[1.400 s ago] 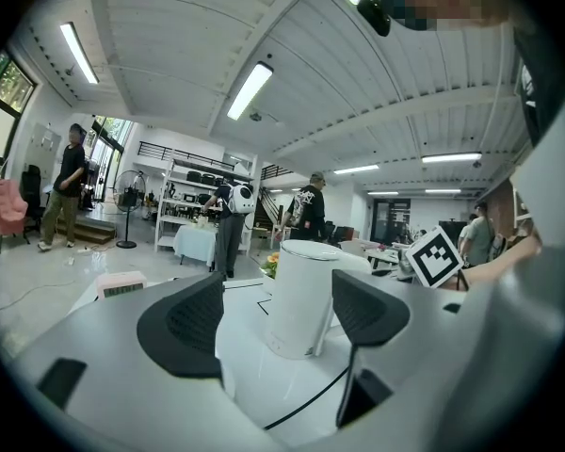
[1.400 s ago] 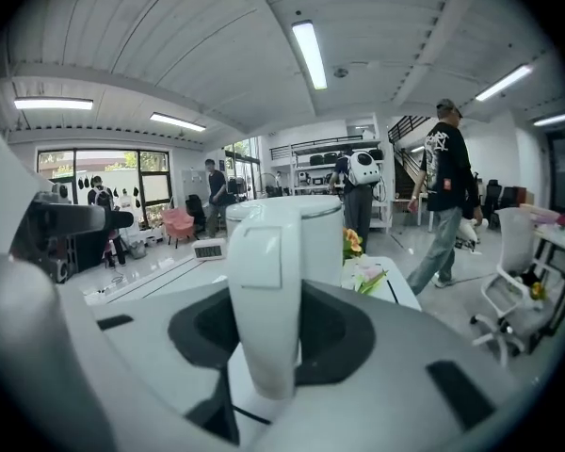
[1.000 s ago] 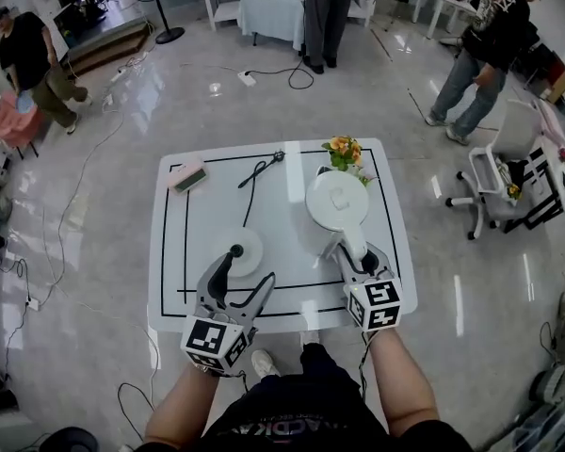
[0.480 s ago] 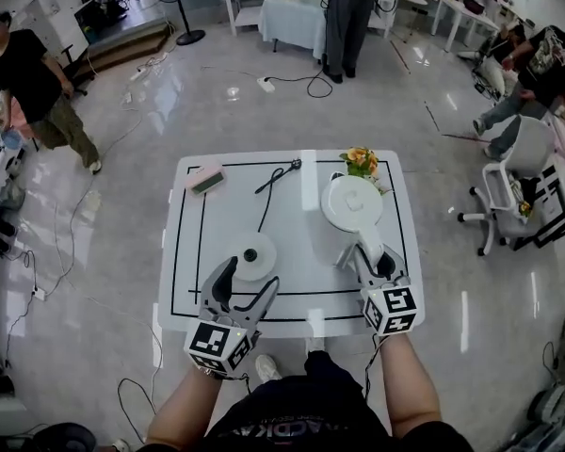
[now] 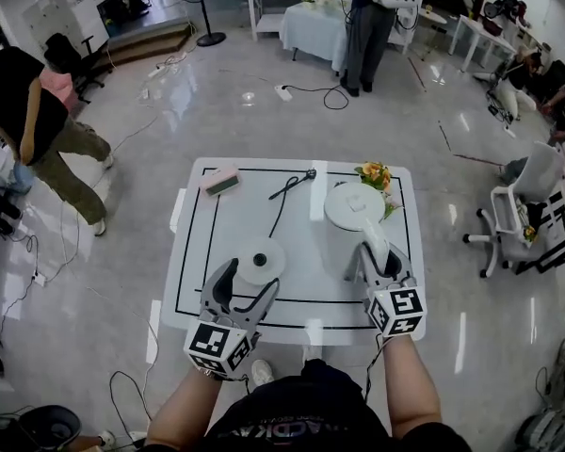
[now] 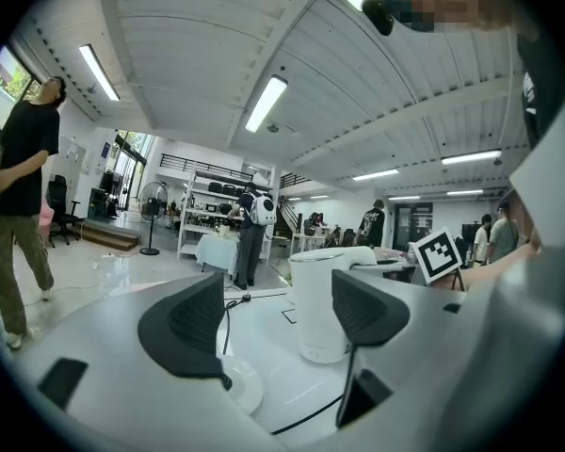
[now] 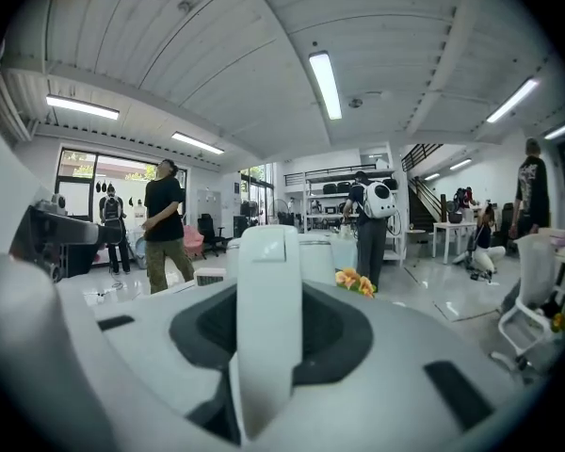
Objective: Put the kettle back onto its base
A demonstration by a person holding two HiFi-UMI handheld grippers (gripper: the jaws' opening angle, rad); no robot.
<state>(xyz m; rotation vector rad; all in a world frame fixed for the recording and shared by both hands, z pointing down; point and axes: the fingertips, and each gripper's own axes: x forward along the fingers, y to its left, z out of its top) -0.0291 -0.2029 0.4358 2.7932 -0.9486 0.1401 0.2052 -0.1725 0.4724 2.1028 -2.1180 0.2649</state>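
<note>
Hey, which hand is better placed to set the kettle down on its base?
Right. The right hand-held gripper is shut on the handle of the kettle. The left hand-held gripper is open and empty beside the base, with no hold on the kettle.

I see a white desk [image 5: 330, 262] marked with a black rectangle. The round base [image 5: 261, 261] lies front left, its black cord [image 5: 284, 205] running to the far edge. A pink block [image 5: 220, 181] lies far left and orange flowers [image 5: 375, 174] far right.
</note>
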